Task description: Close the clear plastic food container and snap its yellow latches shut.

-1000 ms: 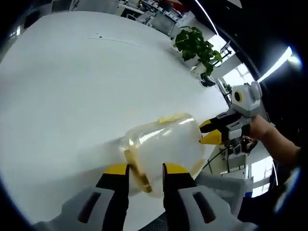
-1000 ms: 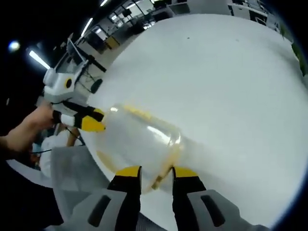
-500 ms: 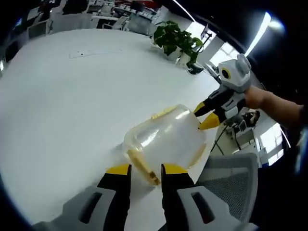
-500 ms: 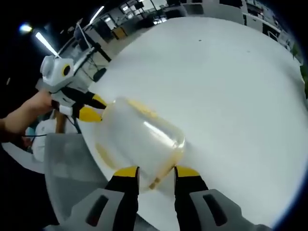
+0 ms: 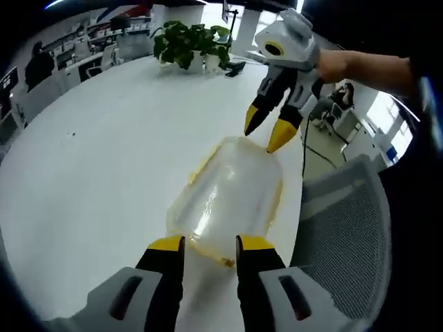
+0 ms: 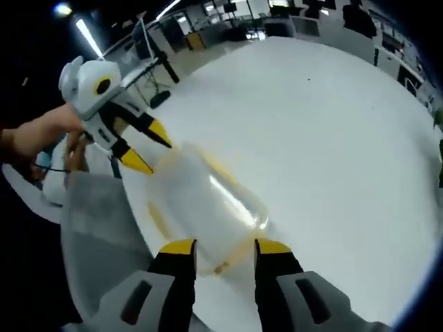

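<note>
Clear plastic with yellow trim, the food container (image 5: 227,197) lies on the white worktop (image 5: 97,166) close to its edge, stretched lengthwise between the two grippers. In the left gripper view the left gripper (image 5: 210,243) sits at the near end of the container, its yellow-tipped fingers (image 5: 168,243) apart on either side of a yellow latch (image 5: 211,253) that lies just ahead of them; whether the tips touch the plastic cannot be told. At the container's far end, beyond those fingers, the right gripper (image 5: 265,129) comes down from above, held by a person's hand (image 5: 331,63), with its two yellow tips spread and pointing at the far rim, the nearer tip just at or touching it. In the right gripper view the right gripper (image 6: 223,246) has its fingers (image 6: 272,247) apart around the near end of the blurred container (image 6: 208,200), a yellow latch (image 6: 228,261) showing between and just ahead of them. Past the container, the left gripper (image 6: 151,149) is angled in from the far side, its tips open and close to the opposite end. Beyond the worktop edge beside the container is a grey mesh office chair (image 5: 339,235). A potted plant (image 5: 190,41) stands on the worktop well beyond the left fingers.
</note>
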A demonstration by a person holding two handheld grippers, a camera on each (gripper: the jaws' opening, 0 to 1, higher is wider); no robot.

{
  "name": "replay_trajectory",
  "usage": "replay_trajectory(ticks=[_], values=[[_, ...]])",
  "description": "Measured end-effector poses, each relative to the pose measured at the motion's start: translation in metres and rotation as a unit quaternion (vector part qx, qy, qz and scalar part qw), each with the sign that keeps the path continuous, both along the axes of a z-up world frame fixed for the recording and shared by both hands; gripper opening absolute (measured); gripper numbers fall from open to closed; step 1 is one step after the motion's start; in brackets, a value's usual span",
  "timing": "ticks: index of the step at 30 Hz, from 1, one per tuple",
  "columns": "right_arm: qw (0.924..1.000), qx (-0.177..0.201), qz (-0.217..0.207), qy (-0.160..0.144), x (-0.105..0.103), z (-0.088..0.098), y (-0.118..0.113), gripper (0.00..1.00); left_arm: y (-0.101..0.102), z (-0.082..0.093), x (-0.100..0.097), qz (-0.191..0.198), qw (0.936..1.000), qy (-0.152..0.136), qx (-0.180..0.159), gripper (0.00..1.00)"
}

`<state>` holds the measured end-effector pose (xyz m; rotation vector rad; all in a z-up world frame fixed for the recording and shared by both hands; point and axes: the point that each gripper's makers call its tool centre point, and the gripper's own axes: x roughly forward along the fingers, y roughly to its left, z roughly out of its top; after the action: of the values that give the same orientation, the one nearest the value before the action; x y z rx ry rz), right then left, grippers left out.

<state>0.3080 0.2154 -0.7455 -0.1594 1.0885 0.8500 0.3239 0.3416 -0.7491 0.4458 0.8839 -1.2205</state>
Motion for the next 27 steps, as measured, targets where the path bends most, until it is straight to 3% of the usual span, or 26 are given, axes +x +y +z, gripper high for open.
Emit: replay_trajectory(ticks=[5,9,14,17,27], values=[[0.9979,-0.011,0.057,-0.028,0.000,0.004,0.008,0.33,-0.009,0.005,0.000,-0.012,0.9999,0.002,-0.009,0.28],[0.9942,-0.015,0.099,-0.038,-0.003,0.004,0.015,0.30,-0.016,0.006,-0.006,-0.048,0.9989,-0.006,0.001,0.28],[0.9920,-0.010,0.116,-0.049,-0.003,0.006,0.026,0.33,-0.026,0.006,-0.016,-0.103,0.9943,-0.025,0.009,0.27],[0.9884,-0.022,0.138,-0.058,-0.003,0.005,0.030,0.31,-0.029,0.000,-0.016,-0.108,0.9935,-0.026,0.025,0.27],[0.9802,-0.035,0.181,-0.071,0.002,0.003,0.047,0.31,-0.049,0.004,-0.020,-0.147,0.9882,-0.040,0.013,0.26]])
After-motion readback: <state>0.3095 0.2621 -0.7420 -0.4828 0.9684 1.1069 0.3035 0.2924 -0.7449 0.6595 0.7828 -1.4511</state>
